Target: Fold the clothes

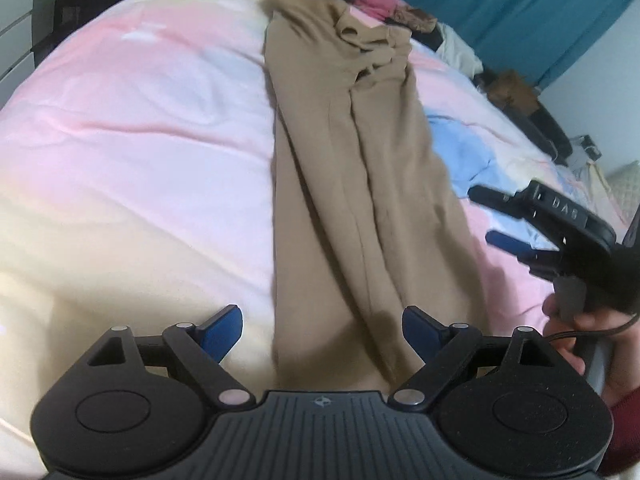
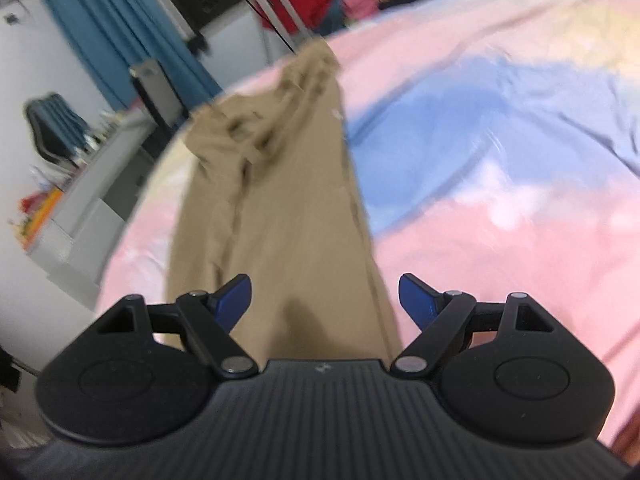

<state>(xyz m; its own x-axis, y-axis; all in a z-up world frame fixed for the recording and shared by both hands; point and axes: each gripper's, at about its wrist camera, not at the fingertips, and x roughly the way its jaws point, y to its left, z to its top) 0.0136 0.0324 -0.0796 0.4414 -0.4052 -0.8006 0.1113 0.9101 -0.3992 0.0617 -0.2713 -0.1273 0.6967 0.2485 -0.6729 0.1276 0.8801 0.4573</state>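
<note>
Tan trousers (image 1: 360,168) lie lengthwise on the bed, legs folded one over the other, the waist at the far end. My left gripper (image 1: 322,326) is open and empty, its blue fingers on either side of the near leg ends, just above them. My right gripper (image 1: 486,218) shows in the left wrist view to the right of the trousers, open and empty. In the right wrist view the trousers (image 2: 280,200) run away from the open right gripper (image 2: 324,300), which hovers over the near end.
The bed has a pink, blue and cream cover (image 1: 140,140). A pile of other clothes (image 1: 400,8) lies at the far edge. Blue curtains (image 1: 520,4) hang behind. White drawers (image 1: 16,32) stand at the far left. A grey desk (image 2: 88,200) stands left of the bed.
</note>
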